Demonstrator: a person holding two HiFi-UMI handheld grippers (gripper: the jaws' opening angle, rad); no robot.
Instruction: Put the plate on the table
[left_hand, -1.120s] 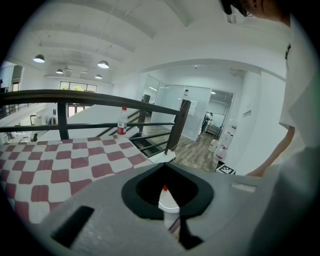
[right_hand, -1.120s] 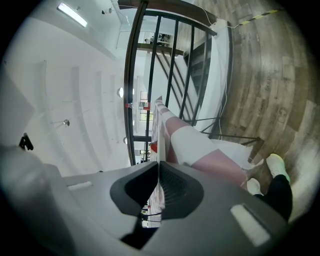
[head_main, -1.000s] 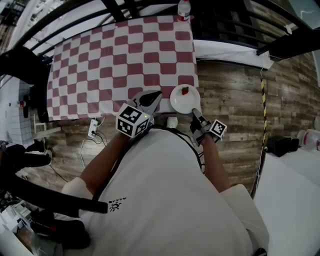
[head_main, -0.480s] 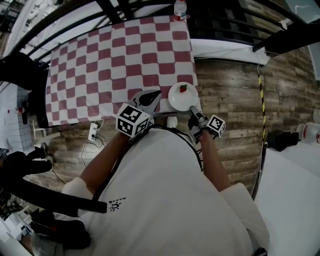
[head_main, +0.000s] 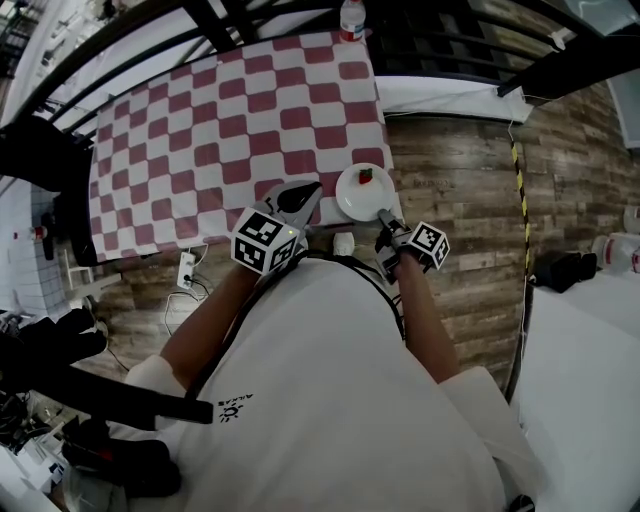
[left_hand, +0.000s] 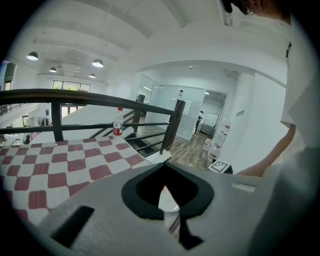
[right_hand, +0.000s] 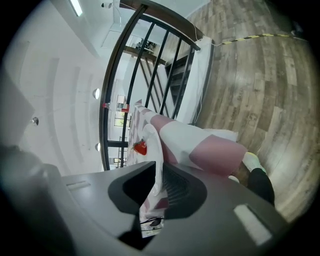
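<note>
Fingers (right_hand: 175, 189) of the right gripper (head_main: 385, 220) stand narrowly apart around the plate's rim, having just been opening.

The round, glossy white plate (head_main: 355, 198) lies flat on the near right corner of the table (head_main: 220, 130), on a red-and-white checked cloth (head_main: 180, 170), and a small red strawberry (head_main: 366, 176) lies on it. Its thin rim sits between the ribbed fingers with a dark gap on one side. The smooth grey left gripper (left_hand: 162, 167) hovers just left of the plate, tips together and empty. A clear bottle (head_main: 351, 20) stands at the table's far edge. Wood-plank floor (head_main: 460, 180) lies to the right.
</note>
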